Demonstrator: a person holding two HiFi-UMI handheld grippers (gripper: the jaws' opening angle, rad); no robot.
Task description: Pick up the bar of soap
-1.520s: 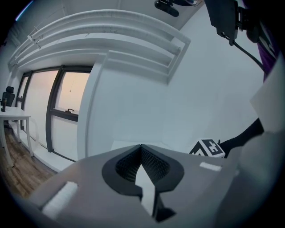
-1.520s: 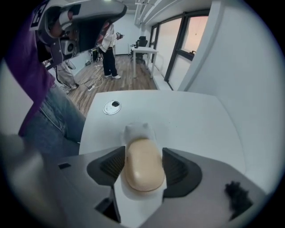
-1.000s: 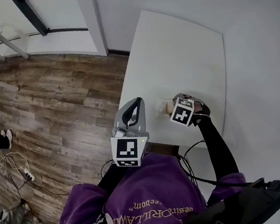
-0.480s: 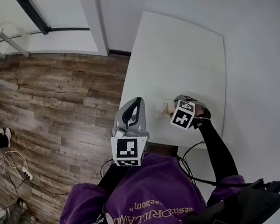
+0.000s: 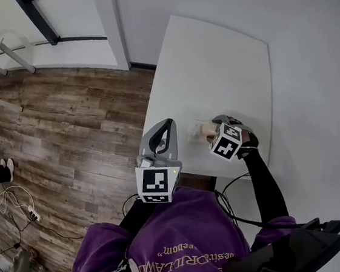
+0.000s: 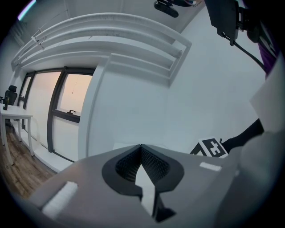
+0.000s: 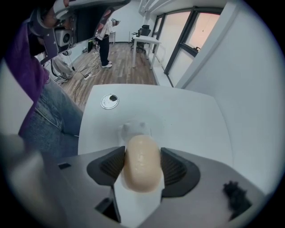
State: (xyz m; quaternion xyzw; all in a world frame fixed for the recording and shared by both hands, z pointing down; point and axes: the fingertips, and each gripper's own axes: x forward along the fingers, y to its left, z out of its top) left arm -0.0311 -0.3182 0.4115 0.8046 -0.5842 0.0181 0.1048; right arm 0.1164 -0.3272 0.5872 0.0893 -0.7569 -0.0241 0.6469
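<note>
The pale beige bar of soap [image 7: 141, 162] sits lengthwise between the dark pads of my right gripper [image 7: 142, 165], which is shut on it. In the head view the soap [image 5: 206, 130] shows just left of that gripper's marker cube, over the near right part of the white table [image 5: 215, 64]. My left gripper [image 5: 169, 124] is held up beside the table's near left edge. Its jaws [image 6: 141, 148] are shut with nothing between them, and they point toward a white wall and window.
A small whitish object [image 7: 133, 128] lies on the table just beyond the soap, also seen as a pale spot [image 5: 194, 130]. A round cable grommet [image 7: 109, 101] sits in the tabletop. Wood floor [image 5: 68, 121] lies left of the table, with a cable and power strip.
My right gripper, with the soap in it, has drifted slightly right and toward me. The left gripper has stayed where it was.
</note>
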